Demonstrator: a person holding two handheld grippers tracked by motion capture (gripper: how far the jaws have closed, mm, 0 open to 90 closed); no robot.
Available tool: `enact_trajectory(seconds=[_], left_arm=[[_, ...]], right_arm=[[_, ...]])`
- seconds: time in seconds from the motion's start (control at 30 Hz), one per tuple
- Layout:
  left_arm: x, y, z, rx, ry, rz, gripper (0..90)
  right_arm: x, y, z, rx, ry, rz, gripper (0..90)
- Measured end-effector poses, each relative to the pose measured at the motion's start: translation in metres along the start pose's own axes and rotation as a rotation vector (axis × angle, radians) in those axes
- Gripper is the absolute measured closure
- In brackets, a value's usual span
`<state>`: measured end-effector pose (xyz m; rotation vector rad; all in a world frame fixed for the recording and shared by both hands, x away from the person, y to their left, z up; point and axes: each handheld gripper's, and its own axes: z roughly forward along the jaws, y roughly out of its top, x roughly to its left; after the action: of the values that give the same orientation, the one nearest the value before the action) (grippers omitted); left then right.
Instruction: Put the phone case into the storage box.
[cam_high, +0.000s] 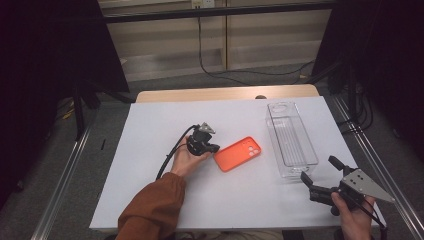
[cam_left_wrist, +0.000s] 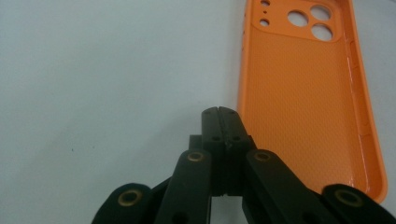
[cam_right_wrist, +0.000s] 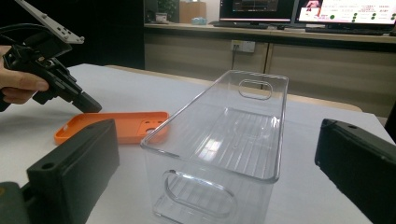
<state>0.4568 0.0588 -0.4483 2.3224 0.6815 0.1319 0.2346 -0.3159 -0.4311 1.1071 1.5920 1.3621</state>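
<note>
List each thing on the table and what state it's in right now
Orange phone case: lying flat, hollow side up, empty, not held.
Clear bin: upright, open-topped, empty.
Left gripper: jaws shut on nothing, tips beside the case's edge.
Right gripper: jaws open, empty, pointed at the bin.

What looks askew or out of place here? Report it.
Nothing stands out. The orange phone case lies flat, hollow side up, at a slant beside the upright, empty clear bin. No spill or damage shows.

Orange phone case (cam_left_wrist: 308, 93) cut off by top edge in left gripper view.
</note>
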Motion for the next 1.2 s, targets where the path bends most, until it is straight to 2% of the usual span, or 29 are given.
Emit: enact_trajectory(seconds=[0.27, 0.7, 0.9, 1.03, 1.2], left_arm=[[-0.004, -0.003, -0.003, 0.007, -0.007, 0.019, 90.0], [-0.009, -0.008, -0.006, 0.000, -0.045, 0.010, 88.5], [-0.005, -0.009, -0.010, -0.036, -0.034, -0.013, 86.2], [-0.003, -0.011, -0.015, -0.070, -0.029, -0.024, 80.9], [-0.003, -0.012, -0.022, -0.121, 0.003, -0.017, 70.7]], right_arm=[[0.000, 0.000, 0.000, -0.001, 0.001, 0.000, 0.0], [0.000, 0.000, 0.000, 0.000, 0.002, 0.002, 0.0], [0.000, 0.000, 0.000, 0.000, 0.002, 0.001, 0.0], [0.000, 0.000, 0.000, 0.001, 0.003, 0.002, 0.0], [0.001, 0.000, 0.000, -0.002, 0.005, 0.003, 0.0]])
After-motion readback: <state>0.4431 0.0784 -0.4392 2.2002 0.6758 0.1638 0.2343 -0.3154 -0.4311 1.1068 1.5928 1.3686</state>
